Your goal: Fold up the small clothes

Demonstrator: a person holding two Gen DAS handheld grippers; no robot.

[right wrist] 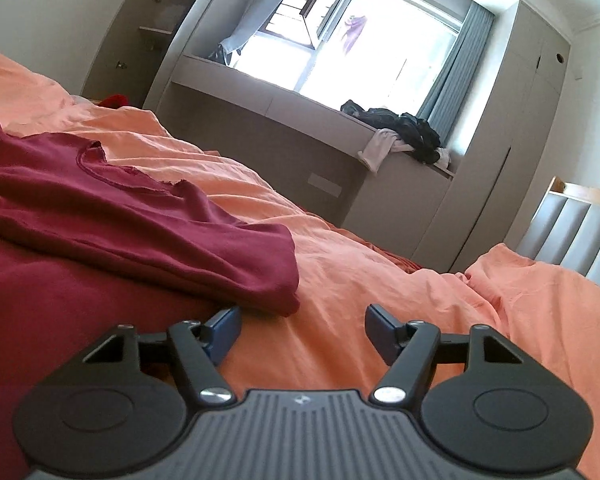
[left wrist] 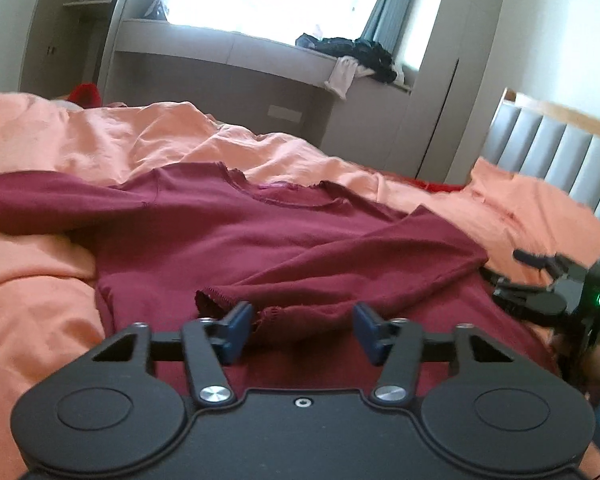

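Observation:
A dark red long-sleeved shirt (left wrist: 260, 240) lies spread on the orange bedding (left wrist: 40, 288), neckline away from me. Its right sleeve (left wrist: 340, 276) is folded across the body, with the frayed cuff (left wrist: 216, 300) lying right in front of my left gripper (left wrist: 302, 326). The left gripper is open, its blue pads either side of the sleeve end, not closed on it. In the right wrist view the shirt (right wrist: 80, 220) lies to the left, and the folded sleeve shoulder (right wrist: 268, 280) ends just ahead of my right gripper (right wrist: 302, 330), which is open and empty over the bedding (right wrist: 380, 280).
The right gripper also shows at the right edge of the left wrist view (left wrist: 560, 292). A grey padded headboard (left wrist: 560, 152) stands to the right. A window ledge (right wrist: 320, 108) with a pile of dark and white clothes (right wrist: 400, 132) lies beyond the bed. A wardrobe (right wrist: 500, 140) stands at the right.

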